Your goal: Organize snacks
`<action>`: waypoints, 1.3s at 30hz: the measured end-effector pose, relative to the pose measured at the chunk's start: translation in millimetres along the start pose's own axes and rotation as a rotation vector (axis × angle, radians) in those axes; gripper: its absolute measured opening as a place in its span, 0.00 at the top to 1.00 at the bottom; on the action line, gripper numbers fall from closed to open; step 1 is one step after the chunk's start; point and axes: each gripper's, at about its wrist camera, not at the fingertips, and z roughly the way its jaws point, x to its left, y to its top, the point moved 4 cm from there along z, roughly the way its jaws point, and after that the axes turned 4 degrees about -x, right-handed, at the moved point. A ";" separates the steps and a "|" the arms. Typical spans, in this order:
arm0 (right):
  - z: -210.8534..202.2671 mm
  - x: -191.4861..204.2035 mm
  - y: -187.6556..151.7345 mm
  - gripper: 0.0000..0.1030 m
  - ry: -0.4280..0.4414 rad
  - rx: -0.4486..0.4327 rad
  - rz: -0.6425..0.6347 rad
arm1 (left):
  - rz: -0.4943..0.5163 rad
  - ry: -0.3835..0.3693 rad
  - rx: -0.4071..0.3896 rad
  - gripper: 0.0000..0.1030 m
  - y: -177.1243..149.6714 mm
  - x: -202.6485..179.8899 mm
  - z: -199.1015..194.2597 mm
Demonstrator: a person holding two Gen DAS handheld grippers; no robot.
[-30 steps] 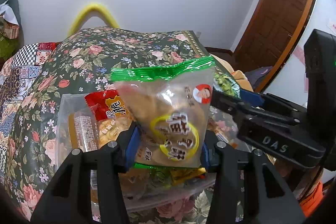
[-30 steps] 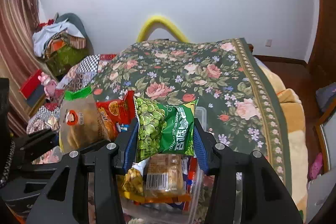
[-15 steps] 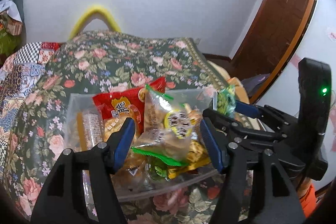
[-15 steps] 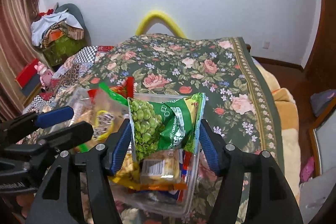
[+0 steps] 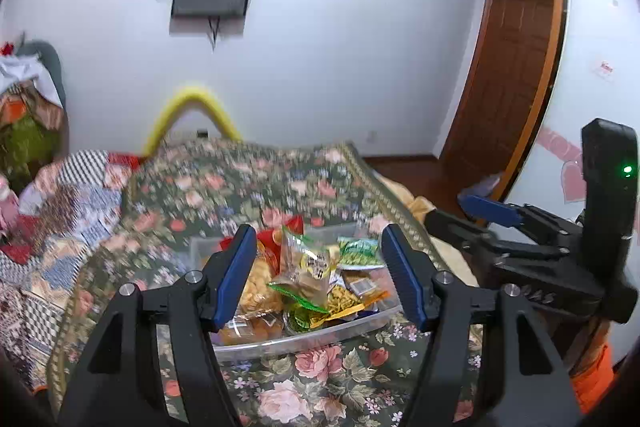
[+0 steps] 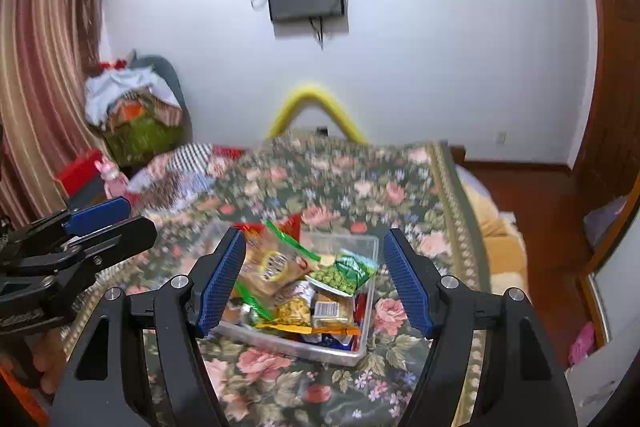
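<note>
Both of our grippers are empty: left gripper point(image 5: 318, 267) released, right gripper point(image 6: 312, 275) with jaws opening. Snack packets point(image 6: 308, 287) lie heaped in the clear bin point(image 6: 370, 247) below and ahead, on the floral bedspread point(image 6: 352, 183), contained for tidiness.

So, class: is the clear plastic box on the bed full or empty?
Full. The clear box is heaped with snack packets, including a green pea bag and a green-edged cracker bag lying on top.
</note>
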 end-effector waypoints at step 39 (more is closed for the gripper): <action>-128.0 44.4 -20.4 0.00 -0.042 -0.199 0.007 | 0.143 0.130 -0.256 0.01 -18.8 -50.9 -155.2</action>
